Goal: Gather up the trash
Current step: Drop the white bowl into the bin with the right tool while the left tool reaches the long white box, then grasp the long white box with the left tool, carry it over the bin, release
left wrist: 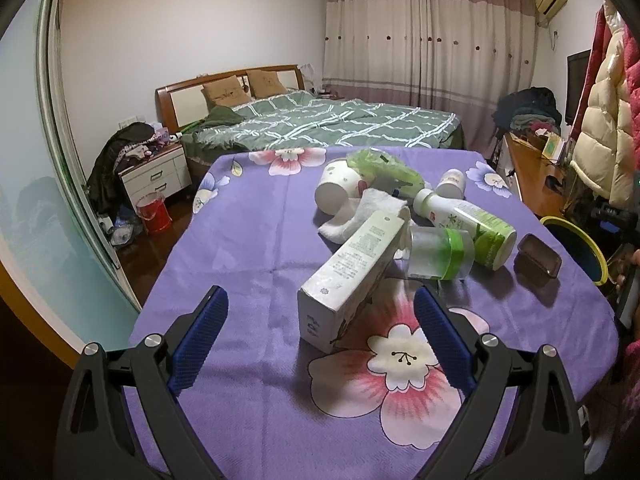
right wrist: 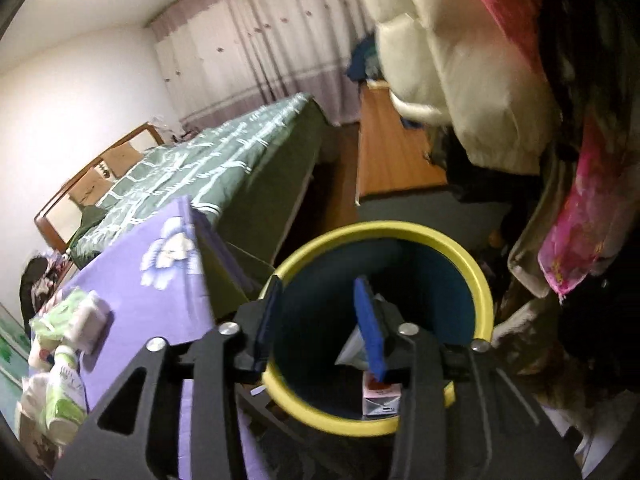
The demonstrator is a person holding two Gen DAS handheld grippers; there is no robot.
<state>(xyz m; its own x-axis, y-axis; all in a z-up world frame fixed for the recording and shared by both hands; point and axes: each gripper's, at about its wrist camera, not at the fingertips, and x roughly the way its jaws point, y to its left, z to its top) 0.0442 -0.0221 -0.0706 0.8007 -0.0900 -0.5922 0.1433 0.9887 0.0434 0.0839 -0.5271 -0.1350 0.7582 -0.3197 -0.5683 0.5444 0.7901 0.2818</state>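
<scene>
Left side first: the left gripper (left wrist: 320, 324) hangs low over the purple flowered tablecloth (left wrist: 248, 240) with its blue pads (left wrist: 200, 336) spread wide and nothing pinched. A tall white carton (left wrist: 352, 276) lies tipped between them, touching neither pad. Behind it the rest of the trash is heaped together: a white sock (left wrist: 360, 216), a paper cup (left wrist: 340, 190) on its side, a green plastic bag (left wrist: 380, 168), a clear jar with a green band (left wrist: 438, 254), a white-and-green bottle (left wrist: 468, 226), and off to the right a small brown tray (left wrist: 538, 260). The right gripper (right wrist: 316, 320) sits over the yellow-rimmed bin (right wrist: 476, 272) beside the table, fingers apart and empty, with a small pinkish carton (right wrist: 380, 398) down inside.
</scene>
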